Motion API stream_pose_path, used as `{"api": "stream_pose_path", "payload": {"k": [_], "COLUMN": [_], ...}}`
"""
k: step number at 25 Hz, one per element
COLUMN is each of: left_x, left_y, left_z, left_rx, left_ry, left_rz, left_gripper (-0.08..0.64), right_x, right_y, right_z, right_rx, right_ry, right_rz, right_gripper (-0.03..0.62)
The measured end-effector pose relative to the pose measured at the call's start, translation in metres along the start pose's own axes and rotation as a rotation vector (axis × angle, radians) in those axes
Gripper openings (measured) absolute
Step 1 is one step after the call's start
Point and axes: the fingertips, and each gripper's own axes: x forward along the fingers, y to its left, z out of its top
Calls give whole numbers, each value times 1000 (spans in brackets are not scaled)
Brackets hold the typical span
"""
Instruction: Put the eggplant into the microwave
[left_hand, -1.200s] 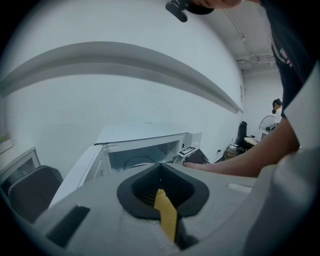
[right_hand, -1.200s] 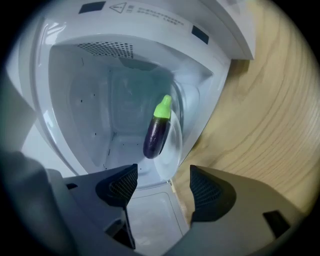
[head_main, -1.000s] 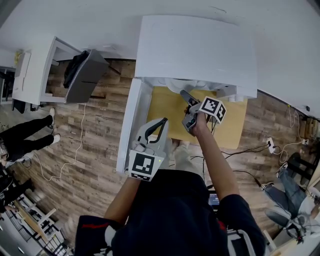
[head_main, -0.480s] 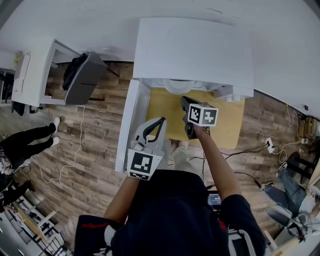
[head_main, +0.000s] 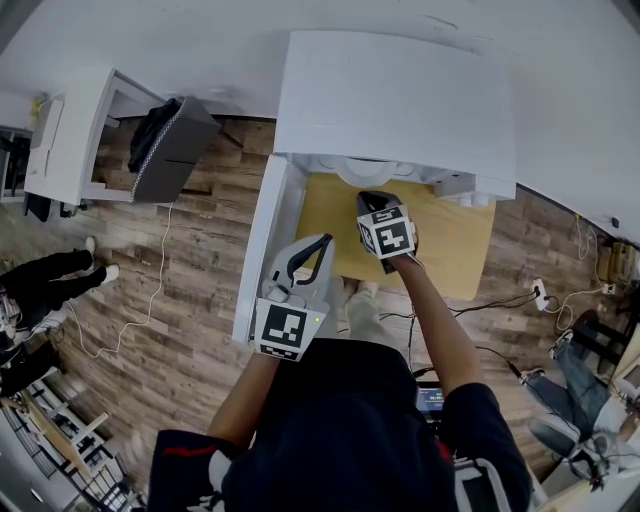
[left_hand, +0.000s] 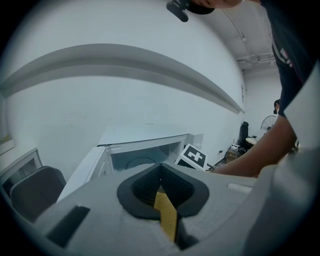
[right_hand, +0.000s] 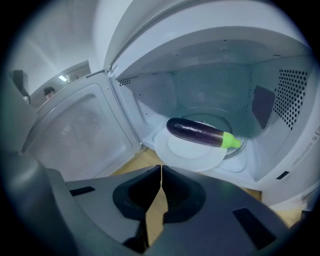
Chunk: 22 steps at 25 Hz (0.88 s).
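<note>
A white microwave (head_main: 395, 100) sits at the 12 o'clock edge of the head view, on a pale wooden surface (head_main: 455, 250). Its door (right_hand: 85, 125) is open towards 9 o'clock.

The right gripper view looks straight into the open cavity. The eggplant (right_hand: 200, 133), dark purple with a bright green stem end, lies inside on a white plate (right_hand: 182, 152). The plate sits on the cavity floor, its near rim at the front opening. The eggplant's stem end points towards 3 o'clock.

The right hand-held gripper (head_main: 370, 198) hangs in front of the opening and points down into it. The eggplant is at about 1 o'clock from its tips, well apart from them. Its jaws are pressed together with nothing between them.

The left hand-held gripper (head_main: 322, 243) is at about 7 o'clock from the right one, over the near edge of the surface beside the open door. Its jaws are also closed tip to tip, and it has hold of nothing.
</note>
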Motion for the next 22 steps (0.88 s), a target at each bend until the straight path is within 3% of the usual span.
{"api": "stream_pose_path", "payload": {"k": [22], "left_x": [0], "left_y": [13], "left_z": [-8], "left_rx": [-17], "left_ry": [20], "left_rz": [14], "left_gripper": [14], "right_x": [20], "right_y": [-26], "right_z": [19], "right_rx": [4], "right_ry": [-2], "right_rz": [-47], "right_gripper": [18]}}
